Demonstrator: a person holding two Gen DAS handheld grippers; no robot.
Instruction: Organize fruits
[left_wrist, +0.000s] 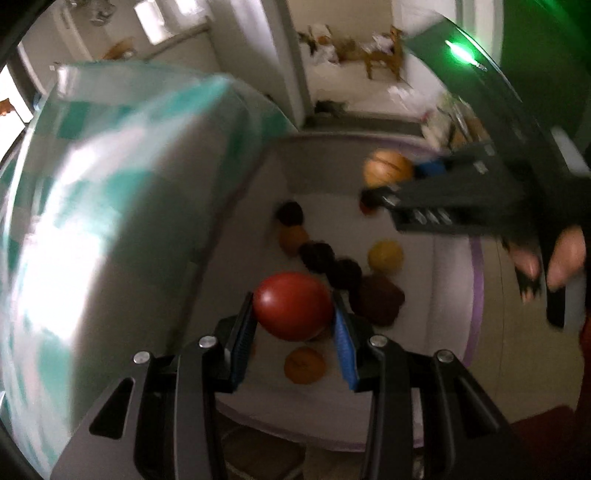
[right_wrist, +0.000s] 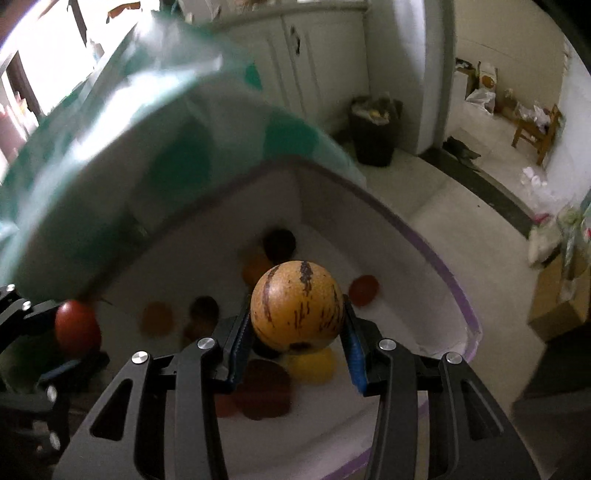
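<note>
Room: a kitchen with pale floor tiles, white cabinets (right_wrist: 295, 74), a dark waste bin (right_wrist: 375, 129) and a wooden chair (right_wrist: 537, 133) in the far doorway.
Container: a white bin with a purple rim (right_wrist: 436, 258) stands below both hands; a blurred teal-and-white checked cloth (left_wrist: 110, 221) hangs beside its left wall.
Left tongs (left_wrist: 293, 332): angled steeply down over the bin, pinching a red tomato-like fruit (left_wrist: 291, 310) between the blue pads – long axis lying roughly across the pads.
Right tongs (right_wrist: 297, 339): also tilted steeply down, clamped on a round yellow-orange fruit with dark streaks (right_wrist: 297, 306); the streaks run top to bottom, a dark spot facing down.
Bin contents: dark, orange, yellow and brown-red fruits lie loose on the white floor of the bin.
Left view only: a person's hand (left_wrist: 554, 258) in a fingerless glove holding the right tool.
Right view only: the waste bin and cabinets – plus the left tongs with the red fruit at the lower left edge.
</note>
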